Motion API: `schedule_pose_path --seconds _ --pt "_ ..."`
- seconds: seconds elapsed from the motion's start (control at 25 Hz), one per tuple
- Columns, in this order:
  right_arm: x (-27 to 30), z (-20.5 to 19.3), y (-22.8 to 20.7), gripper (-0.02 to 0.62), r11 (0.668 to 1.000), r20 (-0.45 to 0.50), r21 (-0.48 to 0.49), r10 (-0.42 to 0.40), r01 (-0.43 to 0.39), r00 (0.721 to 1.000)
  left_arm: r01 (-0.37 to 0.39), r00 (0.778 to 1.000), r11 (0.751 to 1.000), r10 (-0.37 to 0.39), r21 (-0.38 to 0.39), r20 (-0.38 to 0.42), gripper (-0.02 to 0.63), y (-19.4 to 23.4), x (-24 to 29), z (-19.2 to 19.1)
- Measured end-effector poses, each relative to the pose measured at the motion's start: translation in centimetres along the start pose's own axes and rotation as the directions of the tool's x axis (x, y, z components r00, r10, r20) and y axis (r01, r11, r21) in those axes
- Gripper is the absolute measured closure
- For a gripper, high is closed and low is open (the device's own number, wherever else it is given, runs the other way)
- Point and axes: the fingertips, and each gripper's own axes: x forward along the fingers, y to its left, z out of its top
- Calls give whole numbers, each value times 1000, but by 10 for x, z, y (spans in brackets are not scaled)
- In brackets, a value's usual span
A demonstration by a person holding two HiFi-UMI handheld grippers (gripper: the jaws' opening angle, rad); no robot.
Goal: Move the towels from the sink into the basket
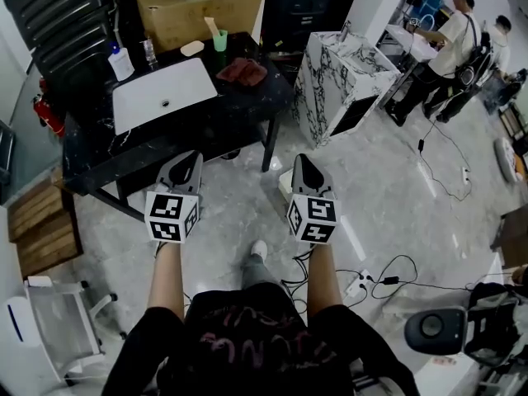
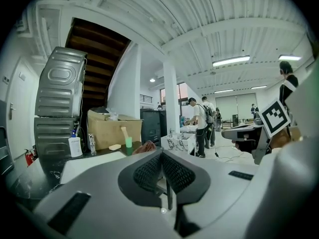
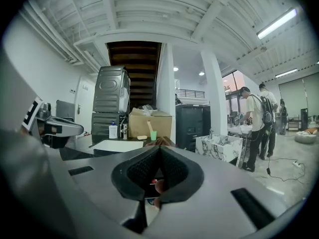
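A reddish-brown towel (image 1: pixel 242 70) lies crumpled on the black table (image 1: pixel 206 130), just right of the white sink (image 1: pixel 163 93). The sink basin looks empty in the head view. Both grippers are held side by side over the floor, short of the table's front edge, pointing at it. My left gripper (image 1: pixel 191 157) has its jaws together with nothing between them (image 2: pixel 162 151). My right gripper (image 1: pixel 299 158) likewise shows its pads meeting, empty (image 3: pixel 159 147). The towel (image 2: pixel 145 147) peeks just over the left jaws, and the same towel (image 3: pixel 160 141) over the right ones. I see no clear basket.
On the table stand a green cup (image 1: pixel 220 40), a soap bottle (image 1: pixel 120 63) and a cardboard box (image 1: pixel 198 7). A marble cabinet (image 1: pixel 338 77) is right of the table. People (image 1: pixel 450 44) work at the far right. Cables (image 1: pixel 396 271) trail on the floor; a white chair (image 1: pixel 58 320) is lower left.
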Motion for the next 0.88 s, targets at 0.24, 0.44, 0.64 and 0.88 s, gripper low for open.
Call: schedule_pose_path --seconds 0.24,0.44,0.64,0.88 --pt "64 12 -31 580 1000 -4 3 18 -18 1000 -10 1000 1000 10 -1 -9 589 13 68 15" --pt "115 22 -63 580 999 -8 13 32 -32 999 -16 1000 1000 16 7 -18 589 16 124 29" --pt "160 28 -84 580 998 -10 15 57 -56 998 -31 999 999 32 13 -26 589 22 170 38" --pt "198 31 -99 580 996 -10 16 83 -83 996 -46 998 999 47 20 -39 589 29 207 43"
